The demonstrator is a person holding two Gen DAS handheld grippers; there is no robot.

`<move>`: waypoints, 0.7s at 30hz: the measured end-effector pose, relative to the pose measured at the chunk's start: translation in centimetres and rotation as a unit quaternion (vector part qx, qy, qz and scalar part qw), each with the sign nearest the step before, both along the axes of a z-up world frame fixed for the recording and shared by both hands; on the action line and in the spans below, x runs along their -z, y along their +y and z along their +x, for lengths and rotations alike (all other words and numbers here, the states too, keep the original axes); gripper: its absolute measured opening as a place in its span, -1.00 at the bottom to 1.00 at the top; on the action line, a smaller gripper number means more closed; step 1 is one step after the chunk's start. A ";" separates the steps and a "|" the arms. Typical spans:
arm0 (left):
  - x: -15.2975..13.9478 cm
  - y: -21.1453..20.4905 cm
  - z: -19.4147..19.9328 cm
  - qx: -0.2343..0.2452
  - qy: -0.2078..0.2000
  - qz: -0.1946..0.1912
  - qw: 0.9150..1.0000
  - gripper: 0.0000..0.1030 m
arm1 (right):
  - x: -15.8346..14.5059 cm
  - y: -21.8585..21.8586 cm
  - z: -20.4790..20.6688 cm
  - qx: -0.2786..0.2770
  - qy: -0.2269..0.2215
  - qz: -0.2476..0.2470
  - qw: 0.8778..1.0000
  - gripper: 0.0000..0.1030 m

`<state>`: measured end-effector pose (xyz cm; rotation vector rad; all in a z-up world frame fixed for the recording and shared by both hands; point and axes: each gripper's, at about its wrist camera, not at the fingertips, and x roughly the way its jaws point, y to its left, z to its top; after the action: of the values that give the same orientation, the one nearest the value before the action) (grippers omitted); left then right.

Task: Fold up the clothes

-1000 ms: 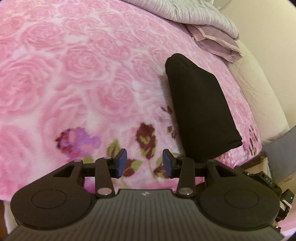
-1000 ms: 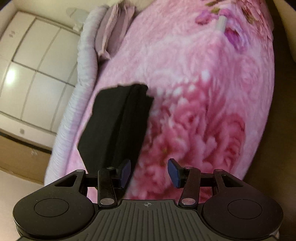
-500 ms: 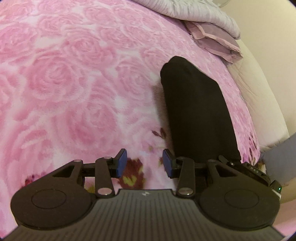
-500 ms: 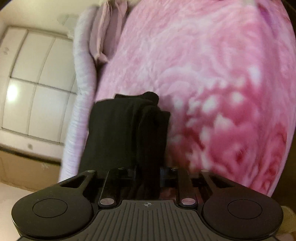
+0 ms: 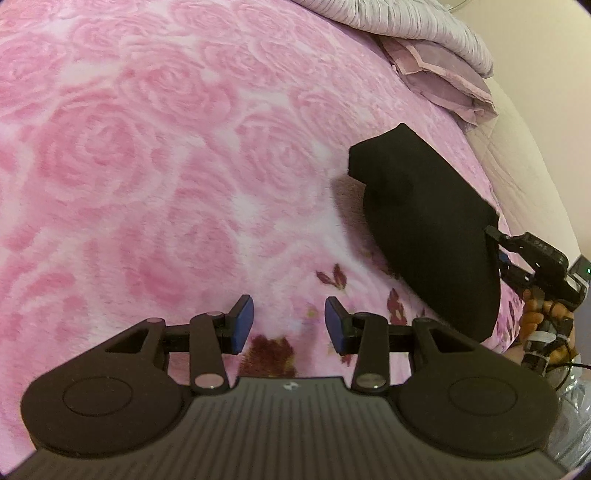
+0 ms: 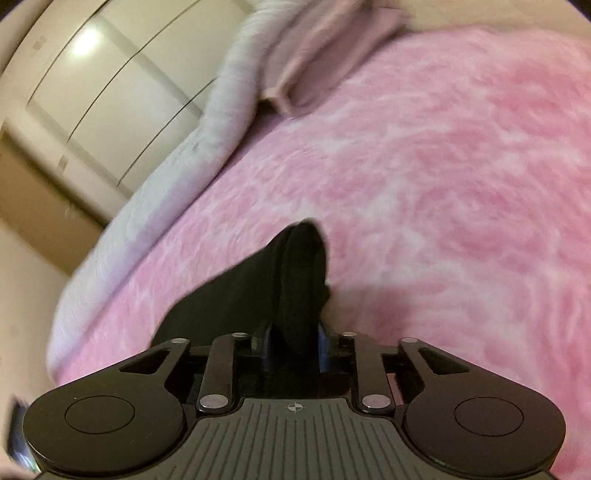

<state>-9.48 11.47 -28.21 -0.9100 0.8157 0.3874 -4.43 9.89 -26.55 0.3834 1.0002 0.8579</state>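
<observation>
A folded black garment [image 5: 424, 229] lies on the pink rose blanket [image 5: 147, 166] to the right, its near end lifted off the bed. That end is thick with folds [image 6: 295, 280] and fills the gap of my right gripper [image 6: 293, 343]. The blue pads press on it from both sides while the jaws are opening. In the left wrist view, the right gripper's black body [image 5: 532, 254] and the hand holding it [image 5: 543, 317] show at the garment's right edge. My left gripper [image 5: 289, 325] hovers open over bare blanket, left of the garment and holding nothing.
A grey quilt [image 5: 406, 18] and a lilac pillow [image 5: 443, 74] lie at the far end of the bed. The cream mattress side [image 5: 524, 155] drops away on the right. White wardrobe doors [image 6: 92, 74] stand beyond the bed.
My right gripper went from open beside the garment to closed around its near end and swung across the bed with it. The left gripper slid a little over the blanket, still open.
</observation>
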 end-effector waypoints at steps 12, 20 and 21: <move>1.2 3.1 3.6 -0.036 -0.083 -0.099 0.991 -0.29 | 3.4 -10.5 -14.3 0.134 0.109 0.054 0.984 -0.01; 2.7 3.7 4.3 -0.076 -0.109 -0.150 0.980 -0.29 | 4.8 -9.6 -14.5 0.182 0.155 0.110 0.965 -0.33; 2.8 3.7 4.2 -0.078 -0.108 -0.150 0.980 -0.29 | 4.8 -9.3 -14.4 0.182 0.147 0.113 0.966 -0.74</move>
<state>-5.27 15.21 -30.96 -1.2793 0.6122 0.2980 -18.83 0.63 -31.33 0.8824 1.0618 0.5897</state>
